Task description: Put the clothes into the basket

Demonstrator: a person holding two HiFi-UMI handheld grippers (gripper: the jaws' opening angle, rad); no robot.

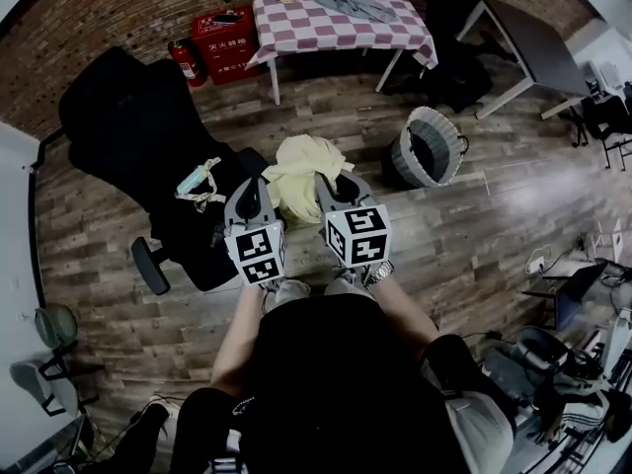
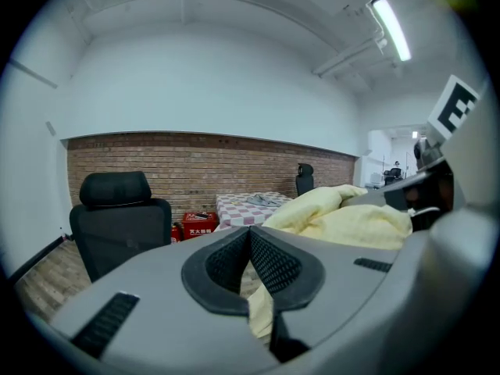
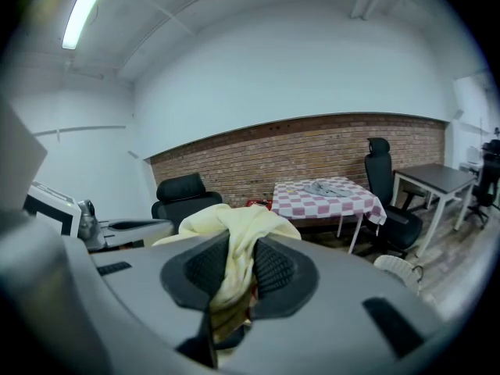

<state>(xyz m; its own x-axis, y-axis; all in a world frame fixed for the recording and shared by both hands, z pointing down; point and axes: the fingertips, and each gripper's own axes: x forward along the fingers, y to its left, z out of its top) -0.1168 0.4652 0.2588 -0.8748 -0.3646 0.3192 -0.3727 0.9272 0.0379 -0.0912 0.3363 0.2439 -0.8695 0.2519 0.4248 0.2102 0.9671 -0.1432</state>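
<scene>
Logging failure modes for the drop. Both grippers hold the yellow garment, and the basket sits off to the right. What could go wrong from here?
Left gripper seems to pinch only a thin edge of the yellow garment; it could slip out on the way. The bunched garment may also catch on the basket rim and hang outside.

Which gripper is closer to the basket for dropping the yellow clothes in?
Right. Both grippers pinch the yellow garment, but the right gripper is nearer the basket, whose rim shows in the right gripper view. The left gripper is farther off, beside the black chair.
</scene>
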